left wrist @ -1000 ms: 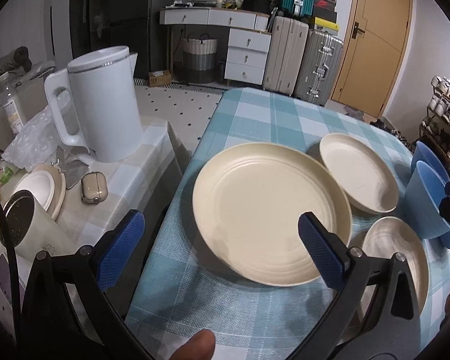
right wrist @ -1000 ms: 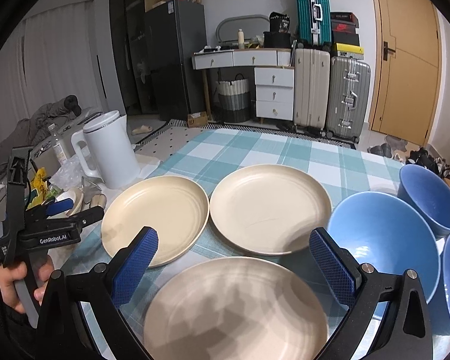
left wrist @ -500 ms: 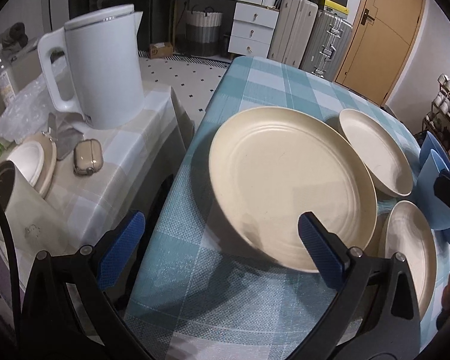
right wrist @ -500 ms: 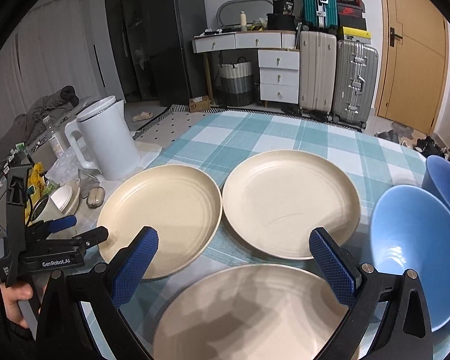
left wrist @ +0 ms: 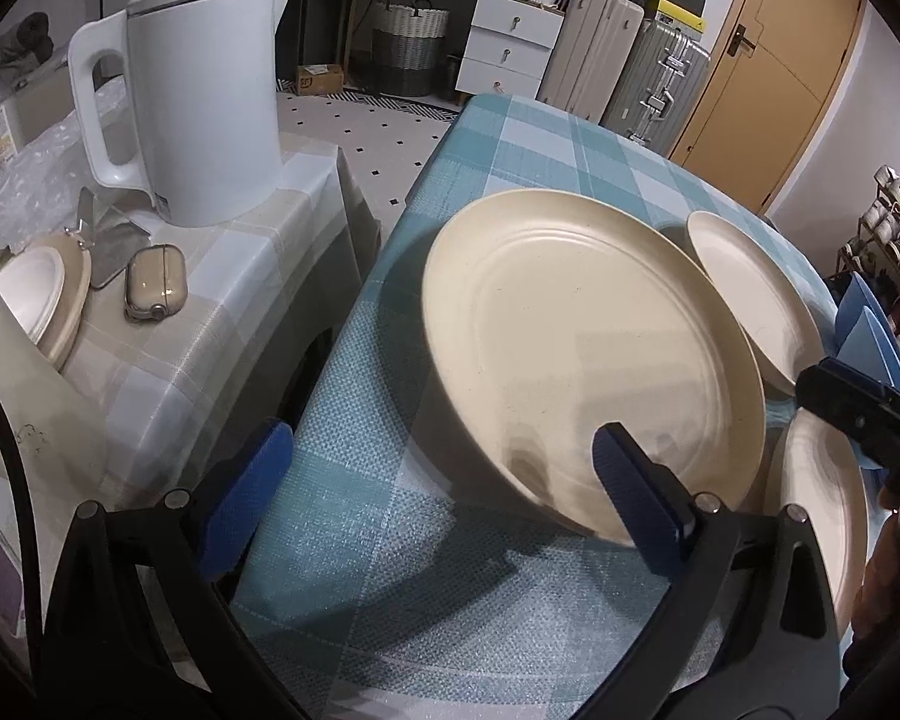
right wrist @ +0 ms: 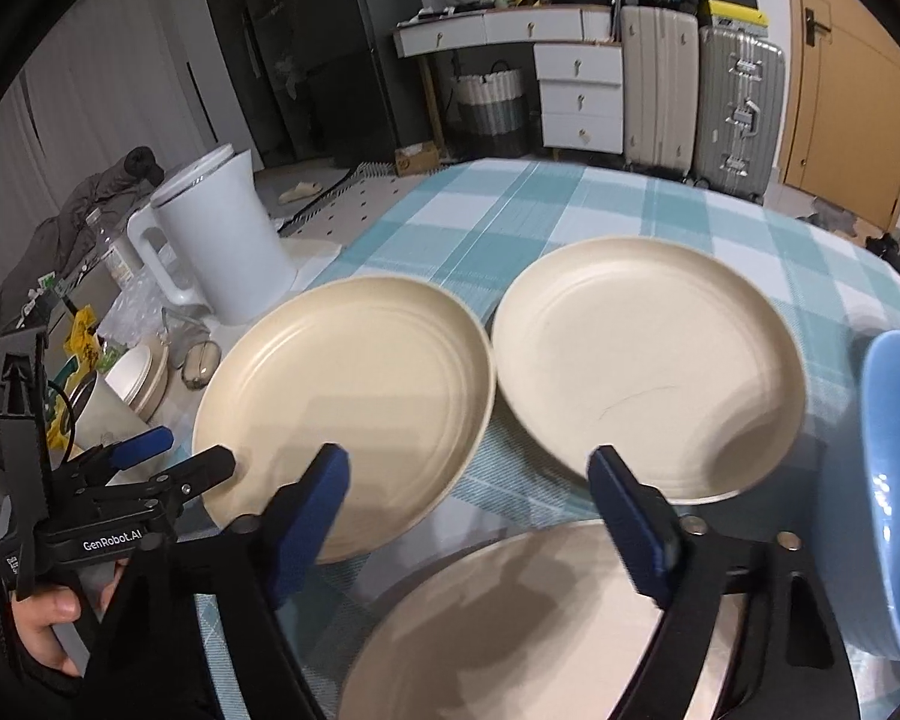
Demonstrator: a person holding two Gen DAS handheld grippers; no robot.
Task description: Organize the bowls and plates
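Note:
Three cream plates lie on the checked tablecloth (right wrist: pixel 570 210): a left plate (right wrist: pixel 348 420), a right plate (right wrist: pixel 648 372) and a near plate (right wrist: pixel 510 630). My left gripper (left wrist: pixel 441 498) is open at the left plate (left wrist: pixel 588 360); one blue pad overlaps its near rim, the other hangs off the table's left edge. From the right wrist it shows as the left gripper (right wrist: pixel 180 459) at that plate's near-left rim. My right gripper (right wrist: pixel 471 516) hovers over the near plate's far rim with its jaws closing and nothing pressed between them. Blue bowls (right wrist: pixel 894 480) stand at the right.
A white kettle (left wrist: pixel 204 102) stands on a low side table (left wrist: pixel 222 300) to the left, beside an earbud case (left wrist: pixel 150 291) and a small dish (left wrist: pixel 42 294). The dining table's left edge drops off beside the left plate. Suitcases (right wrist: pixel 738 102) and drawers stand against the far wall.
Both grippers have sunk closer to the plates. The right one has slid left, pushing the bowls to the edge of its view, and its jaws have narrowed. The left gripper's jaws remain wide.

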